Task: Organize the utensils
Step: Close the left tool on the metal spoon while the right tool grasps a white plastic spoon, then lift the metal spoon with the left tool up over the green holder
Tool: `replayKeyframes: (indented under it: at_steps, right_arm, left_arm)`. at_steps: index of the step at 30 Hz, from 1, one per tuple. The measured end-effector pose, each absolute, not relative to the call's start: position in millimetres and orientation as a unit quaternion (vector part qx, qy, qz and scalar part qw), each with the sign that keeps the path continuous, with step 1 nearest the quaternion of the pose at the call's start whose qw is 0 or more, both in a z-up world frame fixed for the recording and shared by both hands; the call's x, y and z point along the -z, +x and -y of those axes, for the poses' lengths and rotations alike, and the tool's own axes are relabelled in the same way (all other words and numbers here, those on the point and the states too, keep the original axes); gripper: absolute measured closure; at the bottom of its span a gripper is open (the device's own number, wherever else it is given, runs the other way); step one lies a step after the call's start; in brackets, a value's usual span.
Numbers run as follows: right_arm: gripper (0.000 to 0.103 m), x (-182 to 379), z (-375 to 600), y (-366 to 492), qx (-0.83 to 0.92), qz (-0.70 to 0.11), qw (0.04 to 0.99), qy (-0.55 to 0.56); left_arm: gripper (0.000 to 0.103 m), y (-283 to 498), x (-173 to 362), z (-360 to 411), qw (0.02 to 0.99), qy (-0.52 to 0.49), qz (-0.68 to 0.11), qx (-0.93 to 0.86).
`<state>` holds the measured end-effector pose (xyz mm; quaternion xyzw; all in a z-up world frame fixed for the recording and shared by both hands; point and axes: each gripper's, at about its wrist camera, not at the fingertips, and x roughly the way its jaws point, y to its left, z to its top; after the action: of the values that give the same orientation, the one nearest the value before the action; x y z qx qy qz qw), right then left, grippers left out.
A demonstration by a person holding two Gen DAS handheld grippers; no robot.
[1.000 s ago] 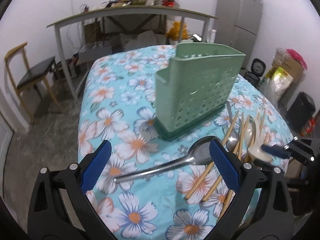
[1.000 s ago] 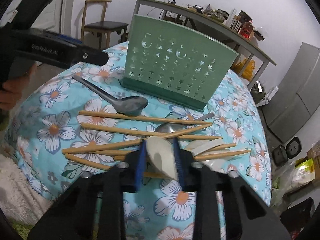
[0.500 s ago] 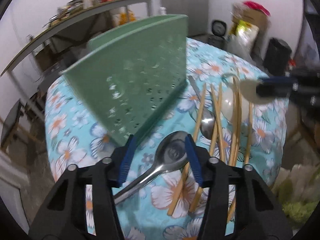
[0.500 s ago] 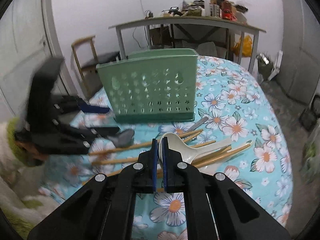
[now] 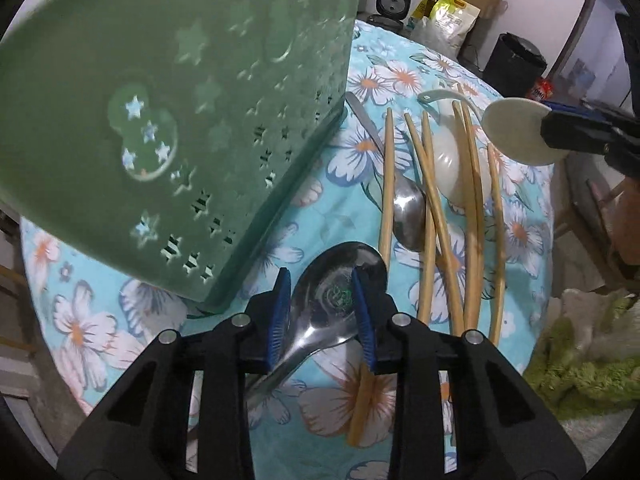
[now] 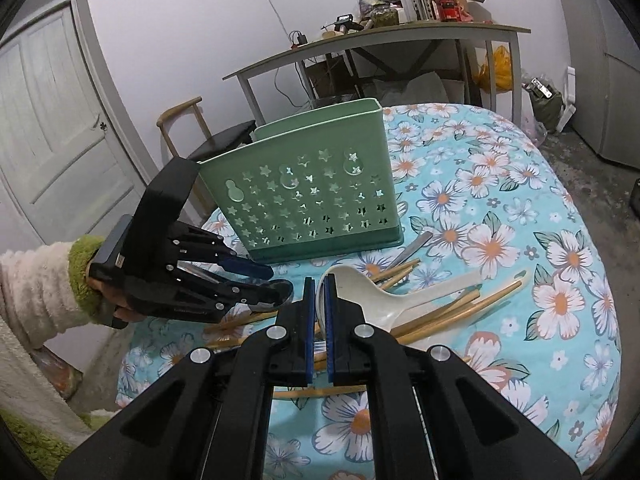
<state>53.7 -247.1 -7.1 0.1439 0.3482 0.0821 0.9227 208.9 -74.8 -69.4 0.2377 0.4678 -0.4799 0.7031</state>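
A large metal spoon [image 5: 336, 280] lies on the flowered tablecloth [image 6: 500, 240] in front of the green perforated utensil holder [image 5: 180, 120] [image 6: 312, 192]. My left gripper [image 5: 322, 312] [image 6: 262, 282] points steeply down. Its jaws are closing, and the pads touch both sides of the spoon's bowl. My right gripper [image 6: 319, 284] [image 5: 560, 128] is shut on the bowl rim of a cream plastic spoon [image 6: 384, 296] [image 5: 516, 132], held just above the pile. Several wooden chopsticks [image 5: 432, 216] [image 6: 440, 312], a smaller metal spoon [image 5: 408, 208] and another pale spoon [image 5: 452, 160] lie on the cloth.
A person's fleecy sleeve [image 6: 36, 280] holds the left gripper at the table's left edge. Behind the table stand a wooden chair [image 6: 188, 128], a cluttered desk [image 6: 400, 36] and a door [image 6: 52, 120]. A black bin [image 5: 516, 60] and bags [image 5: 452, 20] sit on the floor beyond.
My left gripper came down close to the holder and narrowed from wide open onto the metal spoon's bowl. My right gripper lifted the cream spoon off the pile and rolled.
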Motion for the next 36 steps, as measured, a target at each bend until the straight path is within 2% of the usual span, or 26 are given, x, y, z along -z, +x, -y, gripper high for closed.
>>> replayKeyframes:
  at_steps: [7,8,9,13,19,23,26,27,28,29,30,32,34,36]
  right_arm:
    - [0.098,8.8,248.7,57.1,-0.084,-0.35,0.921,0.151]
    - [0.098,8.8,249.1,57.5,-0.082,-0.35,0.921,0.152]
    - [0.098,8.9,249.6,57.9,-0.081,-0.35,0.921,0.152]
    - [0.098,8.9,251.6,57.9,-0.079,-0.35,0.92,0.157]
    - [0.098,8.1,250.4,55.8,-0.071,-0.352,0.921,0.151]
    - [0.098,7.9,251.8,52.8,-0.068,-0.351,0.921,0.154]
    - [0.098,8.9,252.6,54.5,-0.07,-0.353,0.919,0.159]
    - [0.098,9.2,252.3,55.3,-0.071,-0.354,0.919,0.16]
    - [0.098,9.2,251.3,55.9,-0.071,-0.354,0.919,0.159]
    - [0.098,8.9,250.4,56.1,-0.071,-0.354,0.919,0.157]
    - [0.098,8.4,249.4,55.7,-0.071,-0.354,0.92,0.155]
    - [0.098,8.3,248.1,54.8,-0.071,-0.352,0.92,0.155]
    - [0.098,7.8,247.2,53.5,-0.068,-0.352,0.921,0.155]
    - [0.098,7.9,248.1,52.2,-0.065,-0.351,0.921,0.157]
  left_arm:
    - [0.075,219.9,73.1,72.8,0.675,0.221,-0.494,0.501]
    - [0.079,219.6,73.0,72.8,0.674,0.222,-0.495,0.502]
    - [0.091,219.5,73.4,73.4,0.668,0.22,-0.501,0.505]
    - [0.103,212.6,71.8,77.3,0.672,0.23,-0.501,0.494]
    - [0.103,197.6,61.3,60.2,0.708,0.236,-0.489,0.45]
    - [0.103,194.4,55.9,32.5,0.743,0.203,-0.5,0.396]
    - [0.103,194.1,43.1,10.7,0.777,0.166,-0.477,0.376]
    - [0.099,194.2,39.2,6.5,0.789,0.165,-0.463,0.369]
    - [0.084,193.9,37.3,4.7,0.794,0.172,-0.454,0.365]
    - [0.073,192.7,36.5,4.0,0.797,0.186,-0.444,0.366]
    - [0.053,190.5,36.7,2.8,0.798,0.199,-0.435,0.367]
    - [0.039,186.5,46.0,6.4,0.785,0.245,-0.429,0.373]
    - [0.041,184.5,60.3,12.5,0.771,0.289,-0.43,0.371]
    - [0.051,186.4,73.6,16.2,0.763,0.31,-0.434,0.365]
